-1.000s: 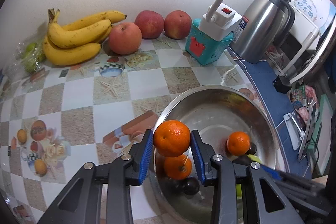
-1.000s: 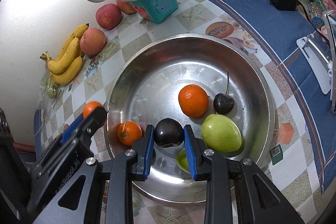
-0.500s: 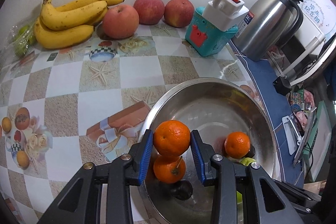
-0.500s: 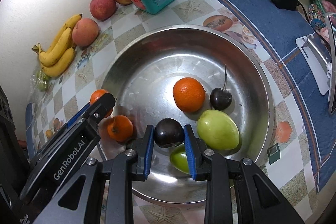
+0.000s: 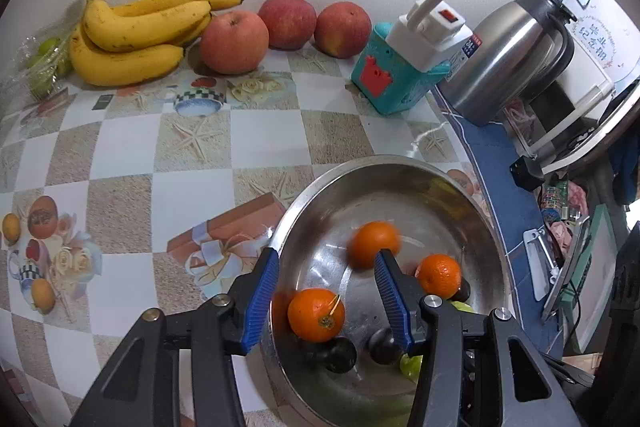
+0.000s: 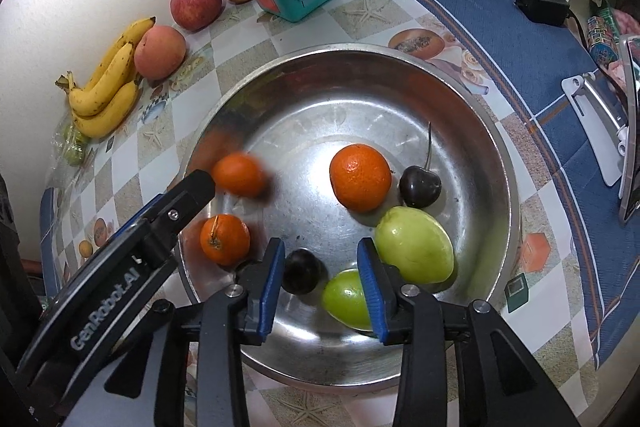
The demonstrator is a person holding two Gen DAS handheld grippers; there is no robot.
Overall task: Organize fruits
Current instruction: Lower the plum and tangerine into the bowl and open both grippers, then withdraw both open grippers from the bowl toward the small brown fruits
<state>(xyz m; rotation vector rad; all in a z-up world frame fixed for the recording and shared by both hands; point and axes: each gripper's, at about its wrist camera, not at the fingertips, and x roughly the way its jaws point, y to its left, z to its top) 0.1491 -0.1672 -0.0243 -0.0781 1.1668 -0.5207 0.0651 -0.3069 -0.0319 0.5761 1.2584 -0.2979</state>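
Releasing fruit into the steel bowl (image 6: 496, 163) near the worktop's front edge, both jaws just opening: left hand-held gripper (image 5: 326, 293) drops a blurred mandarin (image 5: 372, 245); right hand-held gripper (image 6: 322, 277) frees a dark plum (image 6: 301, 270); lifting straight up should avoid knocks.

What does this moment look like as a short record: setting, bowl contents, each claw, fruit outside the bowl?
setting: patterned tabletop against a white wall
bowl: steel bowl holding three oranges, two green fruits, a cherry and a dark plum
moving fruit: blurred orange loose inside the bowl
left claw: jaws have just been opening, nothing gripped
right claw: jaws have just been opening, plum lies between them, unpressed
outside bowl: bananas and three apples by the wall
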